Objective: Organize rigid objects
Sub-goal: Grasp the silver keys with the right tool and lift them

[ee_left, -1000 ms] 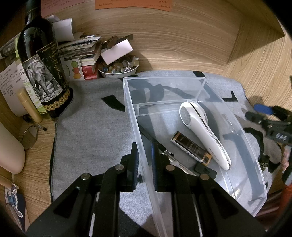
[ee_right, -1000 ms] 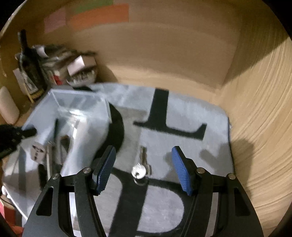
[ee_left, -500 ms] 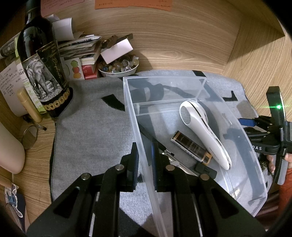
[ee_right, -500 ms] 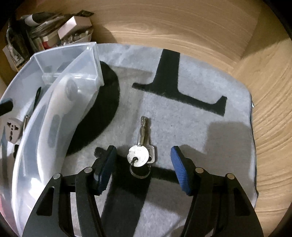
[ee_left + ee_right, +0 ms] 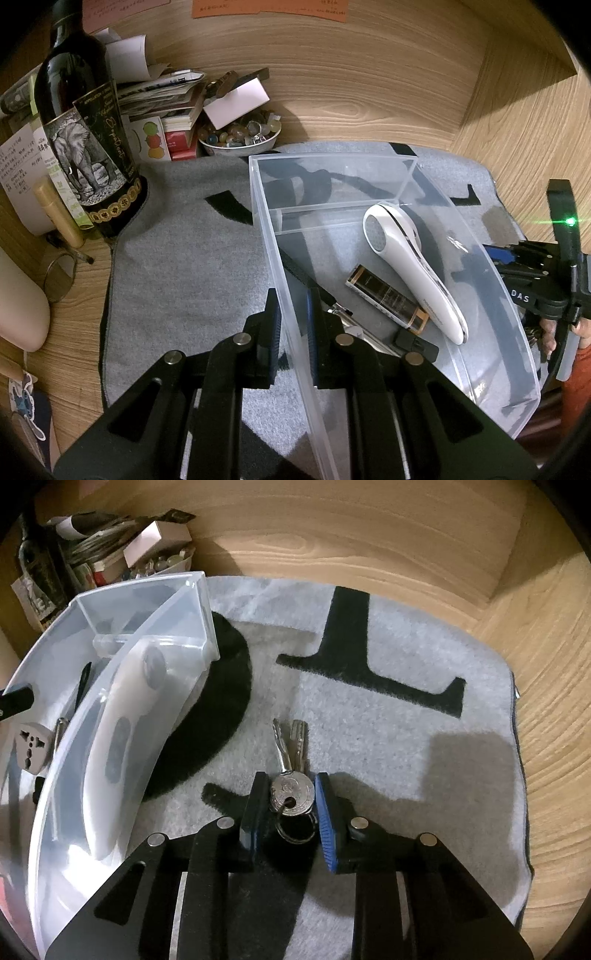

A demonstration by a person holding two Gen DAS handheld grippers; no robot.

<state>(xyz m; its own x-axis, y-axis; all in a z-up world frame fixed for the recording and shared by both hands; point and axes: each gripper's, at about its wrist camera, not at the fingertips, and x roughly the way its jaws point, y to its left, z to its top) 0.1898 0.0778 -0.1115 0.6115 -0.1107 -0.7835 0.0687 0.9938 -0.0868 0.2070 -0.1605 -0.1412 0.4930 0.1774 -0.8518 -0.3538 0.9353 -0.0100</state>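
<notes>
Nearby, clear bin (image 5: 122, 686) beside keys (image 5: 291, 775) — right tool (image 5: 290, 805) clamped on them, left tool (image 5: 291, 321) pinching bin wall.

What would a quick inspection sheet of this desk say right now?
Surface: wooden desk under a grey mat.
Job's things: clear bin holding a white handheld device, dark tube, plug adapter; keys on the mat.
Clutter: bottle, papers, bowl of trinkets.
Grippers: left gripper clamps the bin wall; right gripper closed on the keys.
Cables: nothing seen.
Surroundings: wooden walls.
</notes>
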